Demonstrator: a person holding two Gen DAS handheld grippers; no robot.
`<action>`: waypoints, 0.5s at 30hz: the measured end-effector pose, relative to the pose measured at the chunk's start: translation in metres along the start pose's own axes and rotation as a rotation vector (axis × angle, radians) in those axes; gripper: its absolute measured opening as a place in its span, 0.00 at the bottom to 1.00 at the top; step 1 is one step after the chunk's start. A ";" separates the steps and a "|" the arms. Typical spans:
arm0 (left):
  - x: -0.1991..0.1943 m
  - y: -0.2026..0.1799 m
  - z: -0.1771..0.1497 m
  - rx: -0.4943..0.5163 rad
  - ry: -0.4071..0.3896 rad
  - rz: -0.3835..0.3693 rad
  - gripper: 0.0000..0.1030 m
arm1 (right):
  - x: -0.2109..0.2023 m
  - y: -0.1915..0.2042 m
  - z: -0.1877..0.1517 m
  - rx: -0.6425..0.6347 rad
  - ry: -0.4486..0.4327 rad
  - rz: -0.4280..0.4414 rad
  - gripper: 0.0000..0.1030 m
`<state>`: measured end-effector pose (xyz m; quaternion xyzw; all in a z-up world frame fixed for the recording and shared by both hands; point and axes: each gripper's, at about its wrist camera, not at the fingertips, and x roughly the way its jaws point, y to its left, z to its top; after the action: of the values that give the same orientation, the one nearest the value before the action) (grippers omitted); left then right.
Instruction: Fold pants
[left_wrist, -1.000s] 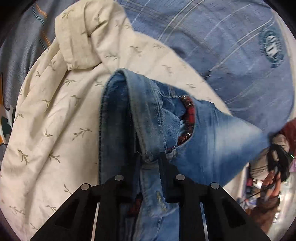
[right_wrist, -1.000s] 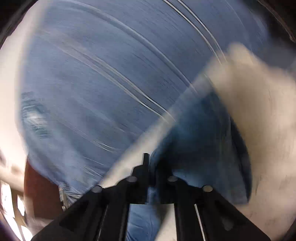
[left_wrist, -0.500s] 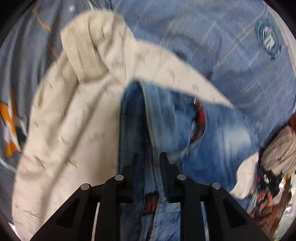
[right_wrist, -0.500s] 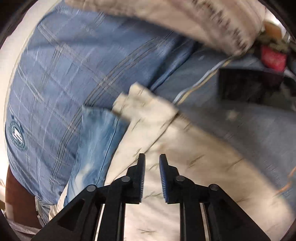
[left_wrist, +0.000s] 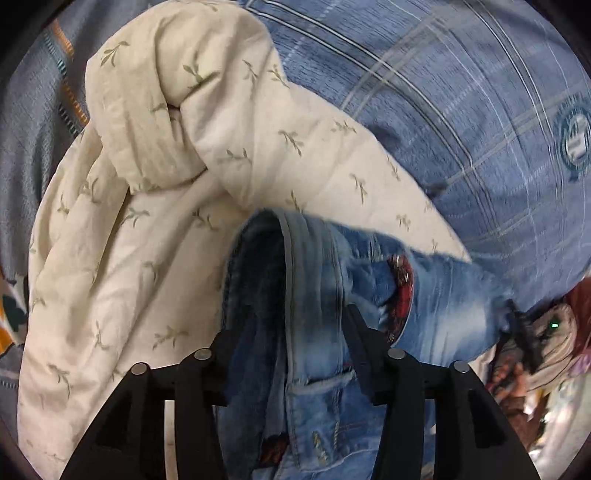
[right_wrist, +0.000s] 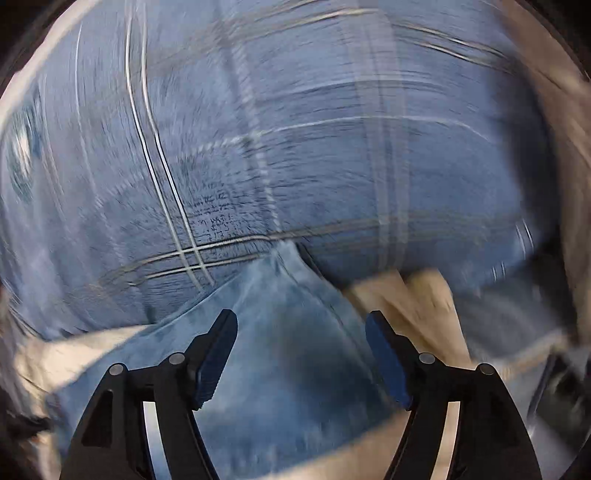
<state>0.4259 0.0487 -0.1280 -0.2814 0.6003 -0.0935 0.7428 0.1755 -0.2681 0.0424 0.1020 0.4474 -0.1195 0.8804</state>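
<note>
Since a second ago both grippers' jaws are spreading. The jeans (left_wrist: 314, 295) are lying bunched on the leaf-print cream cover (left_wrist: 147, 240); the left gripper (left_wrist: 291, 332) is straddling their waistband, the right gripper (right_wrist: 301, 332) hovering spread above a blurred leg. Judging ahead, flattening before creasing seems wise.

left gripper (left_wrist: 295, 328): matte black angular plastic frame, 4 round silver screws | right gripper (right_wrist: 301, 347): matte black frame, 4 silver screws, 2 dark blue ribbed finger pads (right_wrist: 216, 360)
</note>
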 end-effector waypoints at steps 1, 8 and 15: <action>0.003 0.002 0.006 -0.018 -0.004 -0.011 0.54 | 0.012 0.010 0.004 -0.042 0.011 -0.039 0.71; 0.040 -0.004 0.035 -0.064 0.013 -0.001 0.36 | 0.039 0.035 0.000 -0.098 0.014 -0.055 0.15; -0.002 -0.033 0.005 0.111 -0.162 0.056 0.21 | -0.026 0.019 -0.016 -0.049 -0.090 -0.010 0.14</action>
<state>0.4363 0.0237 -0.1080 -0.2296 0.5398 -0.0825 0.8057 0.1539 -0.2420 0.0555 0.0725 0.4109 -0.1174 0.9012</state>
